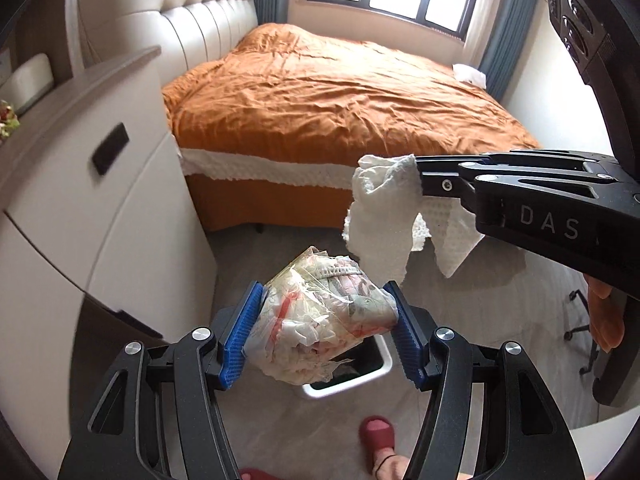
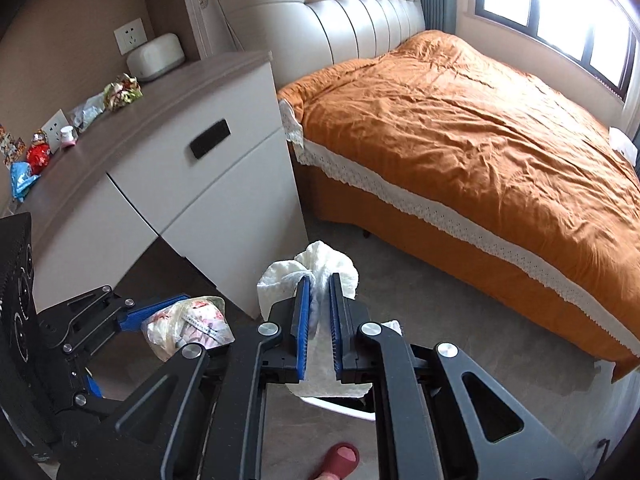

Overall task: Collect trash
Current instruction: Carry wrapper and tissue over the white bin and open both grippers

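My left gripper (image 1: 324, 312) is shut on a clear plastic bag of crumpled trash (image 1: 320, 320) and holds it right above a white trash bin (image 1: 376, 376) on the floor. My right gripper (image 2: 319, 300) is shut on a white paper towel (image 2: 320, 272) that hangs down from its blue pads. In the left wrist view the right gripper (image 1: 418, 178) comes in from the right with the towel (image 1: 384, 212) dangling above and behind the bag. In the right wrist view the left gripper (image 2: 160, 312) and its bag (image 2: 188, 328) are at the lower left, and the bin's rim (image 2: 340, 406) shows under the towel.
A white cabinet (image 2: 180, 184) with a grey top stands left; wrappers (image 2: 122, 88), a small pink bottle (image 2: 68, 136) and snack packets (image 2: 38, 156) lie on it. A bed with an orange cover (image 2: 460, 128) fills the right. A red slipper (image 1: 376, 436) is on the floor.
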### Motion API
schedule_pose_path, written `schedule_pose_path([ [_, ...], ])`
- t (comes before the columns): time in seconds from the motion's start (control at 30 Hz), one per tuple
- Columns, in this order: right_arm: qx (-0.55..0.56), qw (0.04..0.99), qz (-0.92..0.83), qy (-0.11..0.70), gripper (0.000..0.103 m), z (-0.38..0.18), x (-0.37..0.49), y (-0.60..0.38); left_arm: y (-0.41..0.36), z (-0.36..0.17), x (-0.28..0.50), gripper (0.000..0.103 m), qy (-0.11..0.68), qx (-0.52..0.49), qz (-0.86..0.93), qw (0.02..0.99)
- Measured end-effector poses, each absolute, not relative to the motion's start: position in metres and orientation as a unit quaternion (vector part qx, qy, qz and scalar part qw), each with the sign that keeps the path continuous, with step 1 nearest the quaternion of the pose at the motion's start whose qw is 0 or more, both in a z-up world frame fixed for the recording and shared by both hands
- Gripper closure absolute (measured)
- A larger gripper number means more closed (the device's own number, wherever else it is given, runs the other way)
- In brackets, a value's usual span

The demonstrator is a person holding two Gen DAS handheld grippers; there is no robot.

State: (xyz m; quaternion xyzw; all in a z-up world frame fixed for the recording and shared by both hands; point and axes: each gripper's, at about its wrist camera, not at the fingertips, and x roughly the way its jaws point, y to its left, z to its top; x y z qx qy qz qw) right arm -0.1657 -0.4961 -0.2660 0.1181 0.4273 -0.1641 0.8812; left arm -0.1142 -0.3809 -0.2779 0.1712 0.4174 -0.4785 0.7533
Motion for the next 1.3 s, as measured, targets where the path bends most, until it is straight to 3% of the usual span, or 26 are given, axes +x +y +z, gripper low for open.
schedule_pose_path([
  [0.2, 0.115, 0.862, -0.154, 0.47, 0.09, -0.383, -0.165, -0.529, -0.42, -0.388, -0.127, 0.042, 0.445, 0.185, -0.486, 0.729],
  [0.23, 0.111, 0.859, -0.153, 0.476, 0.071, -0.402, -0.165, -0.534, -0.428, -0.408, -0.129, 0.04, 0.45, 0.187, -0.487, 0.725],
  [0.27, 0.106, 0.855, -0.154, 0.483, 0.051, -0.422, -0.165, -0.538, -0.435, -0.432, -0.13, 0.027, 0.463, 0.189, -0.487, 0.717],
  [0.3, 0.1, 0.851, -0.151, 0.493, 0.044, -0.441, -0.164, -0.541, -0.441, -0.455, -0.131, 0.004, 0.477, 0.188, -0.49, 0.705],
  [0.33, 0.091, 0.841, -0.142, 0.514, 0.032, -0.465, -0.162, -0.543, -0.444, -0.472, -0.131, 0.005, 0.481, 0.184, -0.488, 0.704],
  [0.4, 0.069, 0.829, -0.147, 0.535, 0.029, -0.502, -0.161, -0.545, -0.45, -0.509, -0.134, 0.005, 0.495, 0.191, -0.485, 0.695],
  [0.5, 0.079, 0.821, -0.135, 0.55, 0.011, -0.534, -0.165, -0.55, -0.453, -0.543, -0.139, 0.005, 0.499, 0.208, -0.476, 0.694],
  [0.77, 0.09, 0.823, -0.119, 0.548, 0.006, -0.534, -0.161, -0.543, -0.439, -0.55, -0.135, 0.005, 0.507, 0.212, -0.457, 0.699],
  [1.3, 0.103, 0.86, -0.136, 0.481, 0.005, -0.366, -0.145, -0.507, -0.392, -0.374, -0.105, 0.005, 0.444, 0.199, -0.436, 0.757],
])
